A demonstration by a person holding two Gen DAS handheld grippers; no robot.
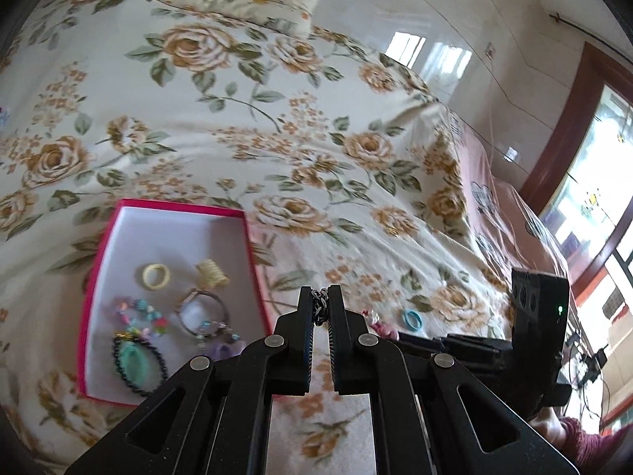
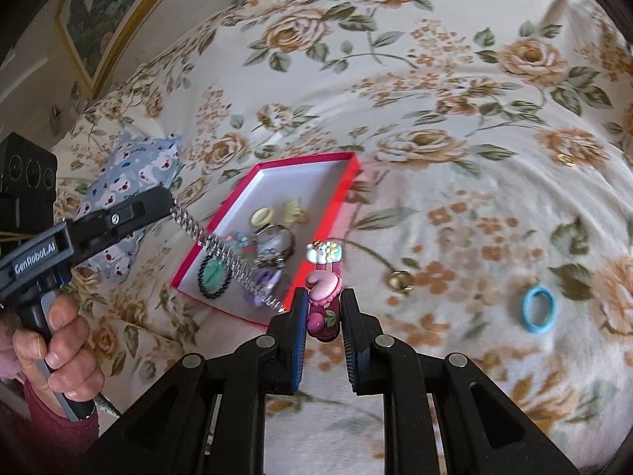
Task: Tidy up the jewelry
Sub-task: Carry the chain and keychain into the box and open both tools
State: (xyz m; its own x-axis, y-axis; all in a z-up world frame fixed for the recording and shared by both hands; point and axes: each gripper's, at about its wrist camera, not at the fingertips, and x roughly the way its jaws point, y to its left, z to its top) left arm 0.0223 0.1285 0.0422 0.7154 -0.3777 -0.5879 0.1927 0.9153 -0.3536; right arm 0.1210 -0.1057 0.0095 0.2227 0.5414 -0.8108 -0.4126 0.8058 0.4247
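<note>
Both grippers are clamped on jewelry above a bed with a rose-print bedspread (image 1: 245,126). White lettering on the body of the left gripper (image 2: 168,202), seen from the right wrist, reads "GenRobot.AI"; no other writing can be read. Its jaws are pressed almost together on the end of a silver chain (image 2: 221,251), which hangs slanting down from the fingertips across the near corner of the red box (image 2: 348,182). A hand (image 2: 59,350) in a dark red sleeve grips its handle.

Right gripper (image 2: 322,308) has its jaws closed on a pink hair clip (image 2: 322,297) with a small white figure on top, held just beside the box's near right edge.

That box lies open on the bedspread, white inside, holding a yellow ring (image 1: 156,275), a gold coil (image 1: 211,273), a beaded bracelet (image 1: 138,314), a bangle (image 1: 205,310) and a black bead loop with a green pendant (image 1: 136,364); its far half is bare.

Right of the box a gold piece (image 2: 399,280) and a blue hair tie (image 2: 537,308) lie on open bedspread. A blue patterned pouch (image 2: 130,186) sits left of the box, and the bed's right edge drops away to a shiny floor (image 1: 435,51).
</note>
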